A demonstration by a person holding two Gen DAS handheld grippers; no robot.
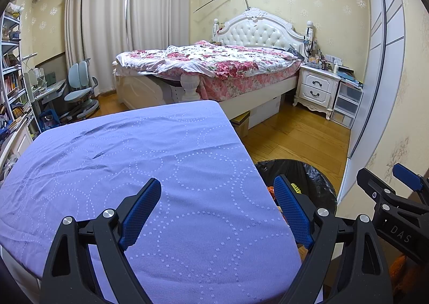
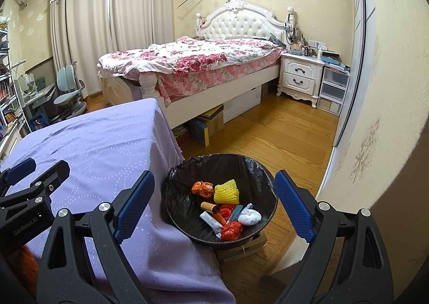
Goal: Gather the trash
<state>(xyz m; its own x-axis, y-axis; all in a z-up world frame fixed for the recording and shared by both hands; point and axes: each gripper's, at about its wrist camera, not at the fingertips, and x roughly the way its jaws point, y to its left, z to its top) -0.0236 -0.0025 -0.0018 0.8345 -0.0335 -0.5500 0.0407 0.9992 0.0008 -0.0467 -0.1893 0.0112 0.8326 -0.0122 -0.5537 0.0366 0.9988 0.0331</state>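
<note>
A black-lined trash bin (image 2: pixel 252 169) stands on the floor beside the right edge of a table covered in purple cloth (image 2: pixel 93 143). Inside it lie a yellow foam net (image 2: pixel 226 191), an orange net (image 2: pixel 202 188), a red net (image 2: pixel 232 230), a white crumpled wad (image 2: pixel 249 216), a tube (image 2: pixel 210 219) and other bits. My right gripper (image 2: pixel 214 175) hovers open above the bin, holding nothing. My left gripper (image 1: pixel 217 183) is open and empty over the bare purple cloth (image 1: pixel 161 143). The bin's liner (image 1: pixel 308 172) shows past its right finger. Each gripper appears at the other view's edge: the right gripper (image 1: pixel 386 176) and the left gripper (image 2: pixel 40 169).
A bed with a floral quilt (image 2: pixel 201 59) fills the back, boxes (image 2: pixel 211 118) under it. A white nightstand (image 2: pixel 300 76) and plastic drawers (image 2: pixel 332 89) stand at the right wall. A desk chair (image 2: pixel 68 92) and bookshelves (image 1: pixel 13 84) are at the left. Wooden floor (image 2: pixel 281 129) lies beyond the bin.
</note>
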